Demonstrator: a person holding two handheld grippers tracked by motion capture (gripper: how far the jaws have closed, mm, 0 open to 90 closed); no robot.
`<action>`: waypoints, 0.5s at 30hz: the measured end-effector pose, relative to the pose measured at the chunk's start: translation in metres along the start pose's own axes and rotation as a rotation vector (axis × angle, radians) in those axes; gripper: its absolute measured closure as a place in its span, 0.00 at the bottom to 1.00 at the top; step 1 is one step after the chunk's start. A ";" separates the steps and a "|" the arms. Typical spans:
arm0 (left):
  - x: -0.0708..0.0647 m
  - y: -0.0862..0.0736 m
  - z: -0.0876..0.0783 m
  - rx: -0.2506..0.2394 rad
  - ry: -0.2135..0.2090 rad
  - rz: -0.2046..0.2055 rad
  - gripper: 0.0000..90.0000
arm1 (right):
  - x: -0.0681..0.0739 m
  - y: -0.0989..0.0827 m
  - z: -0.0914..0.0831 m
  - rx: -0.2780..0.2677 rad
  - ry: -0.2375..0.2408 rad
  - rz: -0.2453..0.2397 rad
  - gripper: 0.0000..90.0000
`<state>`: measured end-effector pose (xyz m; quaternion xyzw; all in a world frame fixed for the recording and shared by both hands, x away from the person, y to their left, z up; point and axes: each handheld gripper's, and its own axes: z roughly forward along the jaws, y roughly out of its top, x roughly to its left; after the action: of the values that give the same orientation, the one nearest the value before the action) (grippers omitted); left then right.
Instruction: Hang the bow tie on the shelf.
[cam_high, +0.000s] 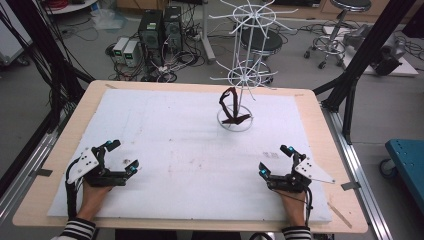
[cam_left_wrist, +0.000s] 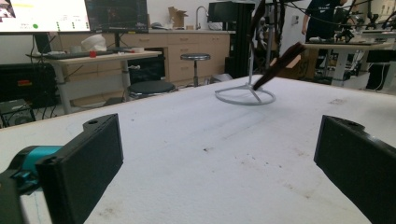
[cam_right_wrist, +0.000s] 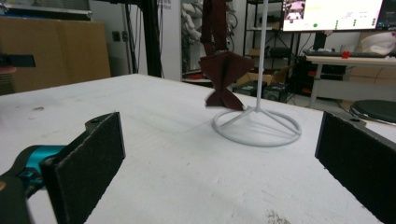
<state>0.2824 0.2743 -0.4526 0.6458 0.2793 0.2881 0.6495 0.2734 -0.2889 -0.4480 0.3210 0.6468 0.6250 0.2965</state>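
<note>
- Both tools sit low at the near edge of the tabletop (cam_high: 165, 145): left tool (cam_high: 119, 156) with jaws spread wide, nothing between them.
- Right tool (cam_high: 276, 160) likewise gapes, holding nothing.
- Farther off, the dark red cloth (cam_high: 231, 106) hangs on the white rack (cam_high: 246, 75), well apart from both — hung already, or not yet fetched; I can't tell.

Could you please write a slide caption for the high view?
Both open grippers, left and right, rest on the white table before a dark garment hanging on a rack.
</note>
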 end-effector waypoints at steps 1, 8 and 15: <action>0.000 0.000 0.000 0.001 -0.001 -0.001 0.02 | 0.000 -0.001 0.000 0.001 -0.002 0.004 0.01; 0.000 -0.001 -0.002 -0.016 0.006 0.006 0.02 | -0.002 -0.004 0.000 -0.003 -0.002 0.018 0.01; -0.001 -0.001 -0.003 -0.022 0.007 0.013 0.02 | 0.000 -0.004 0.000 0.004 -0.006 -0.008 0.01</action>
<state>0.2798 0.2753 -0.4539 0.6394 0.2740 0.2977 0.6539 0.2734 -0.2885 -0.4522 0.3211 0.6482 0.6217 0.3004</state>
